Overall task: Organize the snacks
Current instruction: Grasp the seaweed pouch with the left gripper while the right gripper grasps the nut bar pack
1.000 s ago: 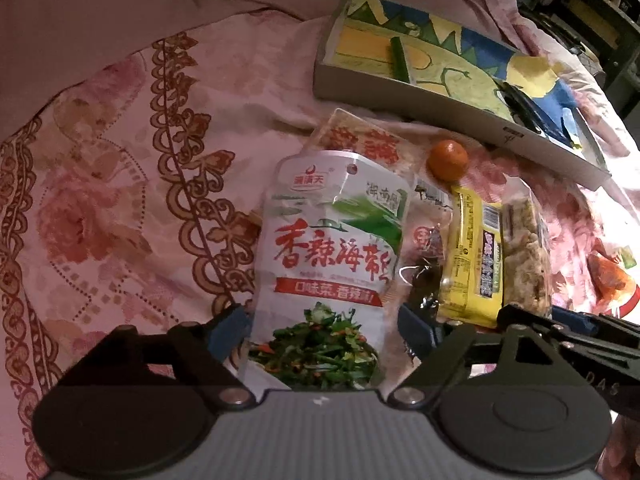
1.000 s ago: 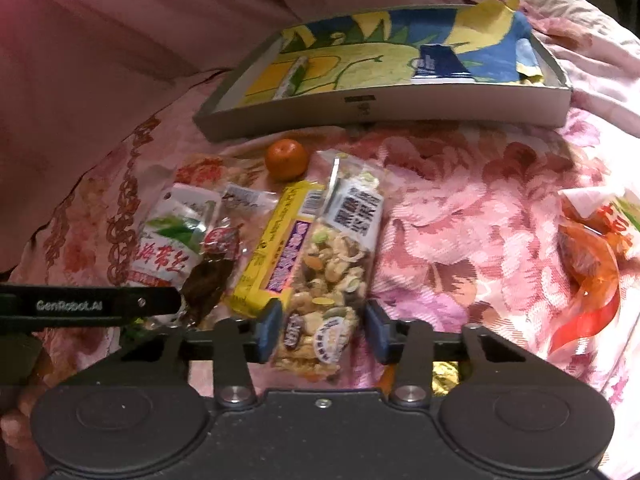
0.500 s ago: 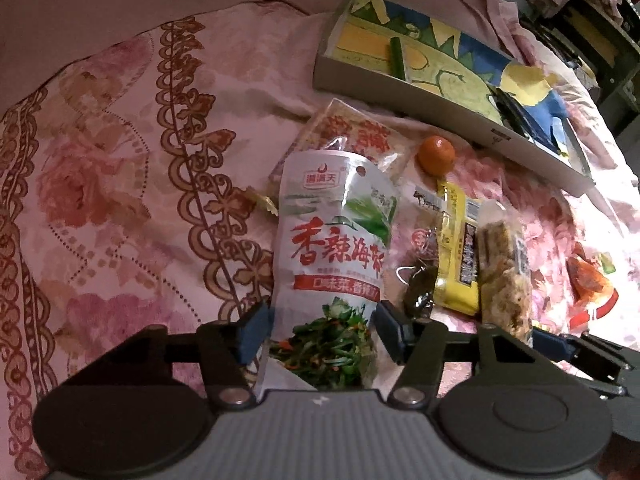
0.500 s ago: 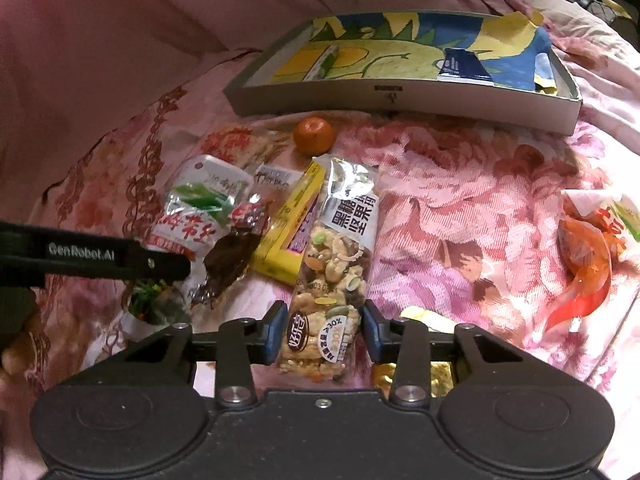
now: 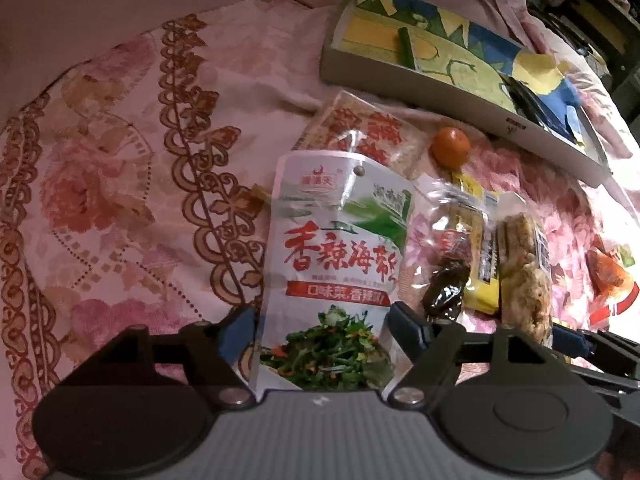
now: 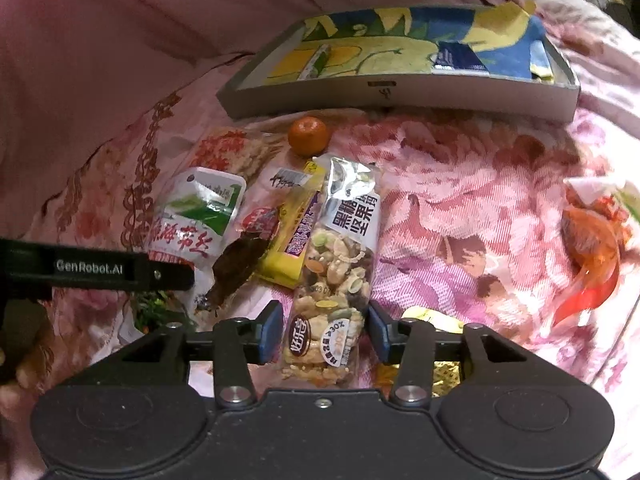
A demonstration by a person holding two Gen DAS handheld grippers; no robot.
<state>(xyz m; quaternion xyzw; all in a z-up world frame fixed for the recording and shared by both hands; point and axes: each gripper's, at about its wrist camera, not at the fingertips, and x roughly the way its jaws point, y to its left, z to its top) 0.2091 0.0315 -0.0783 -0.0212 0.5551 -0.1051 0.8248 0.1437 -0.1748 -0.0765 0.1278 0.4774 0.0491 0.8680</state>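
A white and green seaweed snack pouch [image 5: 336, 256] lies on the pink floral bedspread, its lower end between the open fingers of my left gripper [image 5: 322, 330]. A clear nut bar packet [image 6: 340, 272] lies between the open fingers of my right gripper [image 6: 323, 330]. The pouch also shows in the right wrist view [image 6: 192, 216]. Beside them lie a yellow bar [image 6: 296, 240], a dark snack in clear wrap [image 6: 240, 264], a red-printed packet [image 5: 360, 132] and a small orange [image 6: 309, 135]. A grey tray [image 6: 400, 92] with a colourful liner stands behind.
An orange-red wrapper [image 6: 592, 256] lies at the right on the bedspread. A gold wrapper [image 6: 432, 316] peeks out beside my right gripper's finger. The left gripper's arm [image 6: 92, 268] crosses the left of the right wrist view. Pink bedding rises behind the tray.
Both grippers have shifted a little over their packets. The left fingers, which had narrowed around the seaweed pouch, stand a bit wider again. The packets lie where they were.
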